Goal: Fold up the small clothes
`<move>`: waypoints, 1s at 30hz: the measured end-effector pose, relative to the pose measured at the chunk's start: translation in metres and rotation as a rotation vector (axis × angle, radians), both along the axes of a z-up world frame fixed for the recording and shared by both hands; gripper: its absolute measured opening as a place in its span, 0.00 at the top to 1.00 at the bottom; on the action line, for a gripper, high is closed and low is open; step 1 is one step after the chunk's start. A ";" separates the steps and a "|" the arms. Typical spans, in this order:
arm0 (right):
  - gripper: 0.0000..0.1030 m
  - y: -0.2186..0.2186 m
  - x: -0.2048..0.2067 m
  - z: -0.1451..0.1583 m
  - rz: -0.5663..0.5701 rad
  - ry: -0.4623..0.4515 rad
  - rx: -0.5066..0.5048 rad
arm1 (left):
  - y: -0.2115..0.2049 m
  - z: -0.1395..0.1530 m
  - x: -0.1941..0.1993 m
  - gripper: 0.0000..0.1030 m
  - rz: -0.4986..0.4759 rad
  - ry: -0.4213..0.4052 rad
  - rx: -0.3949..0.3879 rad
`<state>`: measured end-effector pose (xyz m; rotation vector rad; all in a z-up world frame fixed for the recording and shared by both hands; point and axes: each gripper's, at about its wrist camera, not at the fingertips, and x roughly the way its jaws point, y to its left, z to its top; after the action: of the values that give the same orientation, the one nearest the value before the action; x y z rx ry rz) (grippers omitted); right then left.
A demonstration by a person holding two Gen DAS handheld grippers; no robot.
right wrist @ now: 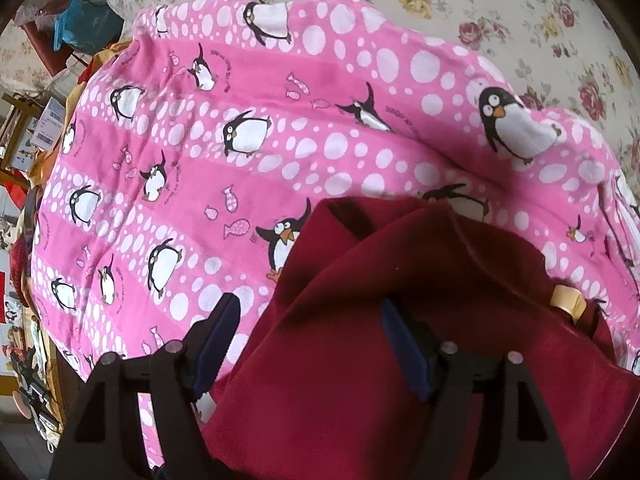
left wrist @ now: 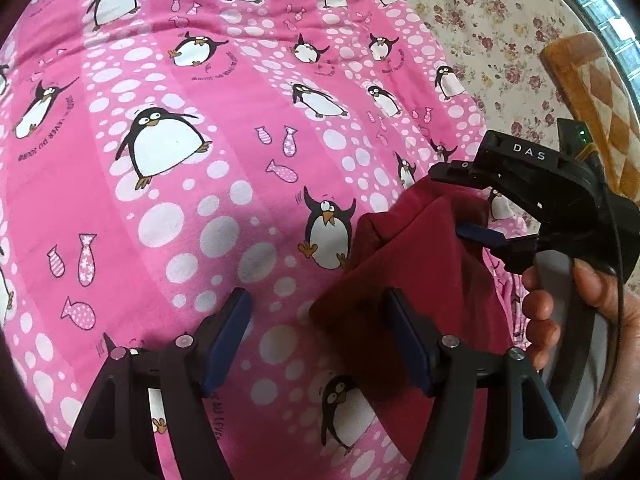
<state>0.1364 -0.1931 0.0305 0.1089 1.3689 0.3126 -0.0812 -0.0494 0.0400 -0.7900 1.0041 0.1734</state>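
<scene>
Left wrist view shows, nearest the lens, the left gripper with its two blue-padded fingers spread wide and nothing between them; the right finger lies against the edge of a dark red garment, while the left finger sits over bare blanket. Released like this, it seems poised to take a fresh hold on the near corner of the cloth. Just beyond, the garment rises in a soft heap toward the right side of the pink penguin blanket that carries it. At the top of that heap the right gripper, held in the person's right hand, has one blue finger laid on the cloth; from this side it cannot be told whether it pinches anything. Right wrist view settles it partly: the right gripper has its fingers set well apart, and the red garment is draped up between them and over the right one, so it looks unclenched, resting in the fabric rather than gripping it. A pale yellow label shows at a fold on the garment's right, which suggests the neck or waistband lies there. The garment is bunched, not flat, so the fold is judged to be at an early stage, with spreading or a first crease yet to come. Farther off, the blanket runs to its far edge, where a flowered sheet begins, and at the left a cluttered shelf stands beside the bed.
</scene>
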 end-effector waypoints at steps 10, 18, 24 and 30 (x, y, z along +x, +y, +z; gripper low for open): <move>0.25 -0.007 0.000 -0.001 -0.009 0.011 0.014 | -0.002 0.000 0.001 0.53 -0.112 -0.041 0.010; 0.24 -0.002 0.000 -0.001 -0.002 0.011 -0.009 | -0.007 0.000 0.002 0.53 -0.112 -0.045 0.033; 0.22 0.002 0.000 -0.004 0.000 0.009 -0.022 | -0.006 0.000 0.000 0.53 -0.104 -0.046 0.031; 0.21 0.004 -0.001 -0.005 0.008 0.007 -0.031 | -0.006 0.000 0.000 0.53 -0.104 -0.046 0.029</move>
<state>0.1358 -0.1887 0.0257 0.0789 1.3811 0.2979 -0.0808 -0.0554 0.0397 -0.7108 0.9948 0.0791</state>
